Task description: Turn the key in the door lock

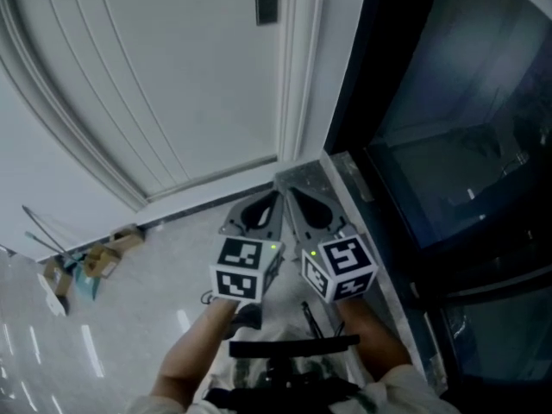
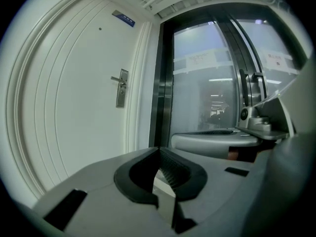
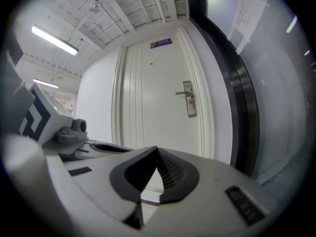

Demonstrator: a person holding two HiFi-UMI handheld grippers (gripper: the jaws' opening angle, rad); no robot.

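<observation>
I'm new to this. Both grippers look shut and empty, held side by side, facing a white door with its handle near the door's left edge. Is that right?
Not quite. The handle sits near the right edge of the white door, next to the dark glass wall, as the right gripper view shows. The rest holds: the left gripper and the right gripper are shut, empty and side by side.
</observation>
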